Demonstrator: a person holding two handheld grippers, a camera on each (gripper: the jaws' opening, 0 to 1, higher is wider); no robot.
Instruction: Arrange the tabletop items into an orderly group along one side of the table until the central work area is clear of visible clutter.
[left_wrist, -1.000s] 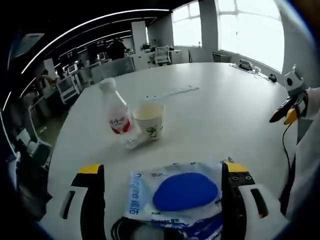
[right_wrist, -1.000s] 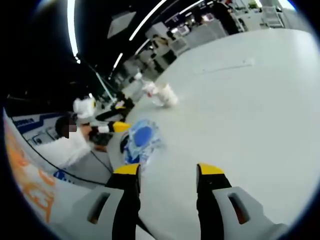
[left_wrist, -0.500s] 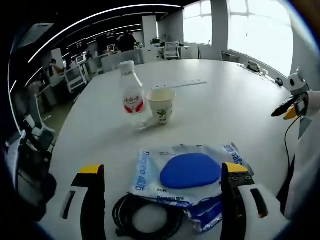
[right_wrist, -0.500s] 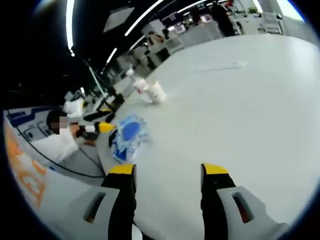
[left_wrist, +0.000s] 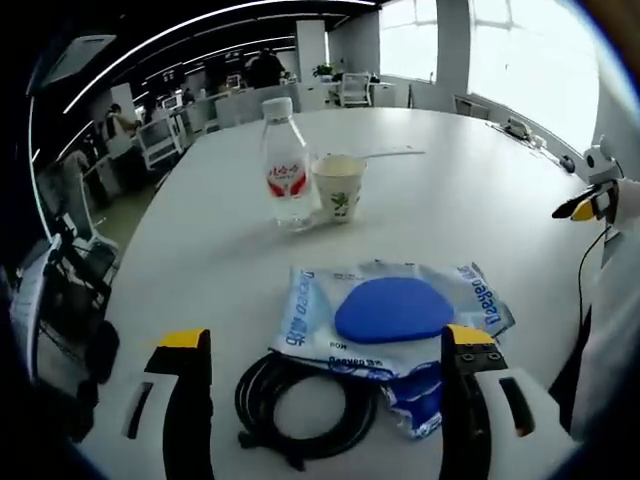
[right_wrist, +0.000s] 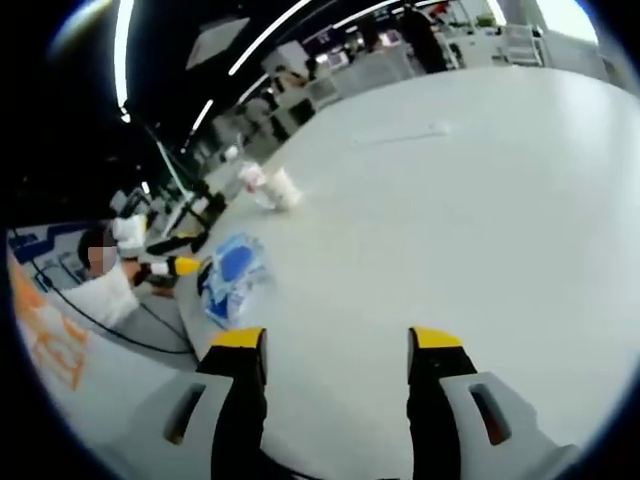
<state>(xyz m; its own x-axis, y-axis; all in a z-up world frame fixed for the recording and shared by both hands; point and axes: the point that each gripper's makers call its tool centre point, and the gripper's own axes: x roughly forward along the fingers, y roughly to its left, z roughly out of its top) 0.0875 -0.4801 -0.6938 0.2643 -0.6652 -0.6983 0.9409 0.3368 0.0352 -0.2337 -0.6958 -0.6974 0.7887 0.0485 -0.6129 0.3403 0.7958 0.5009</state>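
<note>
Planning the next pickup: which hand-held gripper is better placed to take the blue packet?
Left. The blue packet lies just ahead between its open jaws, beside the black cable coil. The right hand-held gripper faces bare table, far from the packet.

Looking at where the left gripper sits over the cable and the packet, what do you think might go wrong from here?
1. The blue-and-white packet overlaps the coiled black cable, so the open left gripper may snag both and drag the coil along.
2. The water bottle and paper cup stand upright, close side by side; a push on one could tip the other, and the cup may spill if it holds liquid.
3. The cable lies near the table edge and might slide off.
</note>
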